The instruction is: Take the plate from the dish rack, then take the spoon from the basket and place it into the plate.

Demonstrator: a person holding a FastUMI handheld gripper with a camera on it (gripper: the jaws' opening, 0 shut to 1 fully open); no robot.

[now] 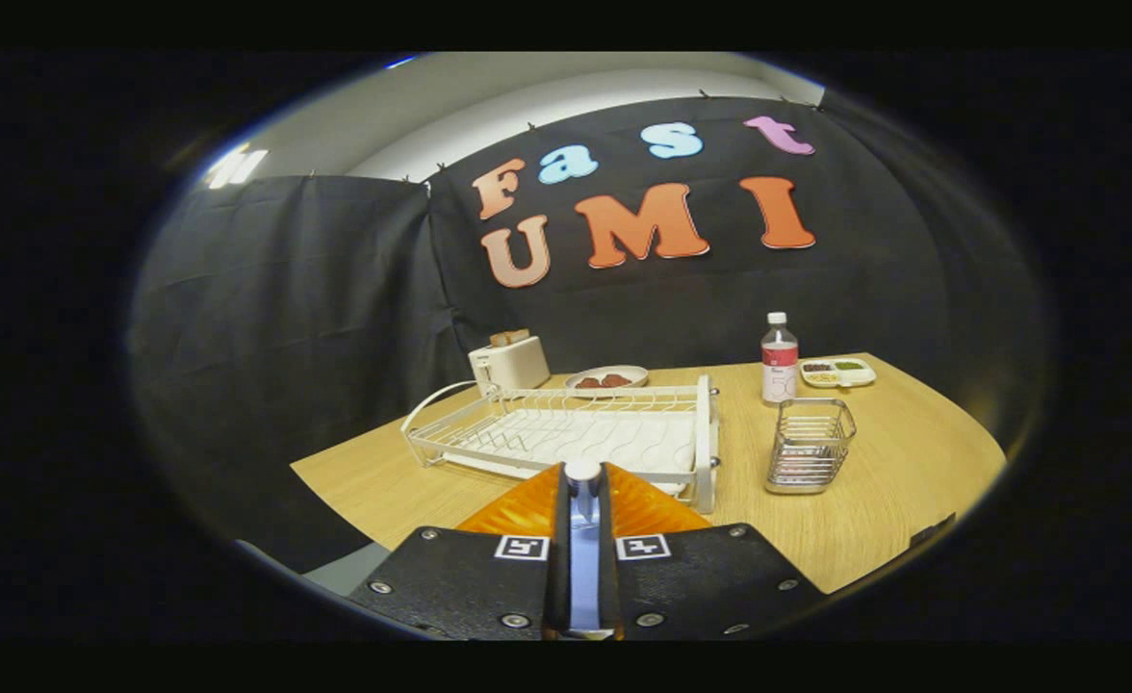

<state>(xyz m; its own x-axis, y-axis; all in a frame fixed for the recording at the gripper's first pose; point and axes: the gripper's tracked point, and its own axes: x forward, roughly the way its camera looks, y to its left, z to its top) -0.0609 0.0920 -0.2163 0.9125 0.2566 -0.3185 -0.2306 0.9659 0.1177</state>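
Observation:
My gripper (582,478) is shut on a silvery spoon (582,539), whose handle runs up between the two fingers, with its rounded end poking out at the tips. I am held above the near edge of the wooden table (913,472). Just beyond the fingertips lies the white wire dish rack (706,433), with nothing standing in its slots. To the right of the rack stands the metal wire basket (810,446), and I see nothing inside it.
Behind the rack are a white toaster (509,364) and a small plate (624,370) with reddish food. A plastic bottle (779,358) stands behind the basket, beside a white compartment tray (837,372) of food. Black cloth walls close the booth.

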